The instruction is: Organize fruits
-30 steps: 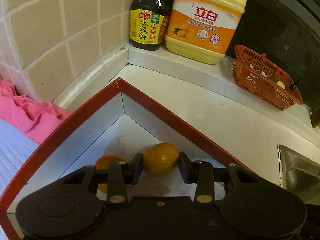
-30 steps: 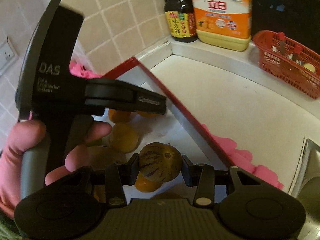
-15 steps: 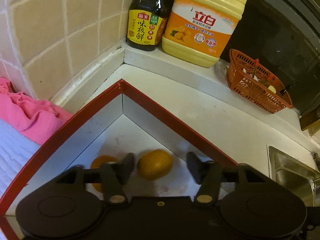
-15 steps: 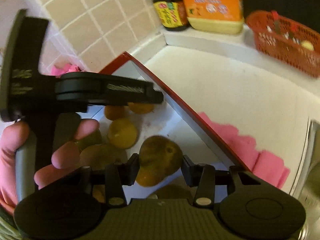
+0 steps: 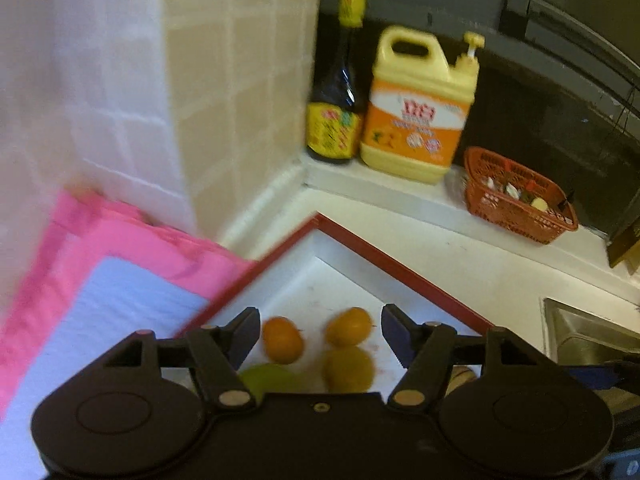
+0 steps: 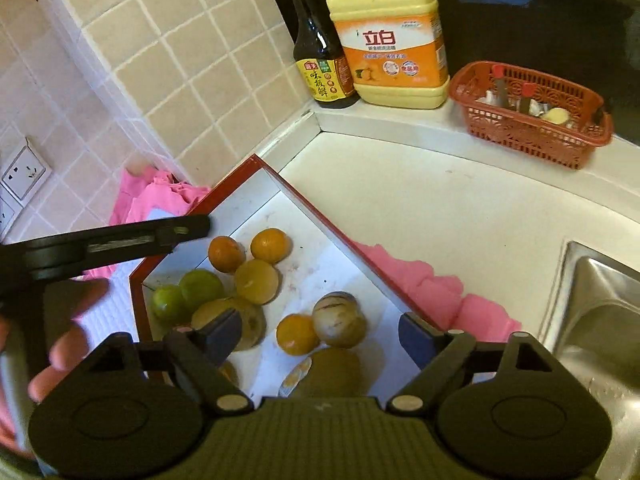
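- Fruits lie loose in the red-rimmed tray (image 6: 320, 216): oranges (image 6: 270, 245), green ones (image 6: 200, 289), a yellowish fruit (image 6: 256, 281) and a striped melon-like fruit (image 6: 339, 319).
- Right gripper (image 6: 320, 330): jaws spread wide above the tray, holding nothing; the striped fruit rests on the tray floor between them.
- Left gripper (image 5: 320, 330): jaws wide apart, empty, over two oranges (image 5: 282, 340); view blurred.
- Tray sits on a pink cloth (image 6: 416, 276), beside the detergent jug (image 6: 390, 40) and sauce bottle (image 6: 320, 56).
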{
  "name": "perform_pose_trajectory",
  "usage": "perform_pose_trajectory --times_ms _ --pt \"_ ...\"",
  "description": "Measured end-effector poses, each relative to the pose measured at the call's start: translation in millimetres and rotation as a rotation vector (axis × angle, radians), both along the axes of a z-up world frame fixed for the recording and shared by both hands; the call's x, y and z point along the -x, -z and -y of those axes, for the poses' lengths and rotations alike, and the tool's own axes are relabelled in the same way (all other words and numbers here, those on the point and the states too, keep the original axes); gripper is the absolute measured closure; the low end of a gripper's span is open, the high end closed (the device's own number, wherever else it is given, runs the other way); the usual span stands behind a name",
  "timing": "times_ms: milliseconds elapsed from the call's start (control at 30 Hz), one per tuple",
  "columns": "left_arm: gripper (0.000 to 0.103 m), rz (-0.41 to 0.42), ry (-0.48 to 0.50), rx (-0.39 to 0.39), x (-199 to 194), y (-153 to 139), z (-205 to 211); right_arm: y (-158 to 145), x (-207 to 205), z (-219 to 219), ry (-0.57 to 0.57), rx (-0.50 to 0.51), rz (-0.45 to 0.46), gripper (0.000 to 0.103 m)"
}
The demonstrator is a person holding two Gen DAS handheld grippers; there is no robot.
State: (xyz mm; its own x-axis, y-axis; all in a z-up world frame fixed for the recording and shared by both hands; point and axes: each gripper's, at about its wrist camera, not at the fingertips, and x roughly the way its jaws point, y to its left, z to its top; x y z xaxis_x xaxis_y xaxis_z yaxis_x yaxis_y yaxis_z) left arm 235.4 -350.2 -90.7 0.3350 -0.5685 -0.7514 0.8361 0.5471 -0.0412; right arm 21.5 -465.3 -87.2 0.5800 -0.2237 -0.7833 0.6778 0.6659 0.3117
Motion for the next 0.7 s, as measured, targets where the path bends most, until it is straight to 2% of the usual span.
perform_pose_trajectory --times_ms 133,267,400,467,533,600,700 --pt "0.023 0.101 -0.095 0.010 21 -29 -38 -16 3 -22 -0.027 0.089 0.005 0.016" --pt "0.023 0.162 -0.230 0.023 52 -49 -92 -54 20 -53 -0.010 0.266 0.131 0.014" --pt "0.022 0.189 -0.338 -0.010 80 -67 -141 -85 29 -84 -0.005 0.406 0.204 0.013" --pt "0.021 0.171 -0.393 -0.004 93 -80 -164 -98 36 -97 0.008 0.417 0.278 0.010" --pt "0.021 0.147 -0.405 0.018 107 -89 -180 -105 40 -108 0.019 0.424 0.314 0.003" --pt "0.021 0.178 -0.407 -0.002 122 -90 -185 -105 35 -118 0.033 0.445 0.271 0.000" --pt "0.021 0.225 -0.425 -0.040 136 -80 -188 -88 21 -128 -0.016 0.451 0.156 0.001"
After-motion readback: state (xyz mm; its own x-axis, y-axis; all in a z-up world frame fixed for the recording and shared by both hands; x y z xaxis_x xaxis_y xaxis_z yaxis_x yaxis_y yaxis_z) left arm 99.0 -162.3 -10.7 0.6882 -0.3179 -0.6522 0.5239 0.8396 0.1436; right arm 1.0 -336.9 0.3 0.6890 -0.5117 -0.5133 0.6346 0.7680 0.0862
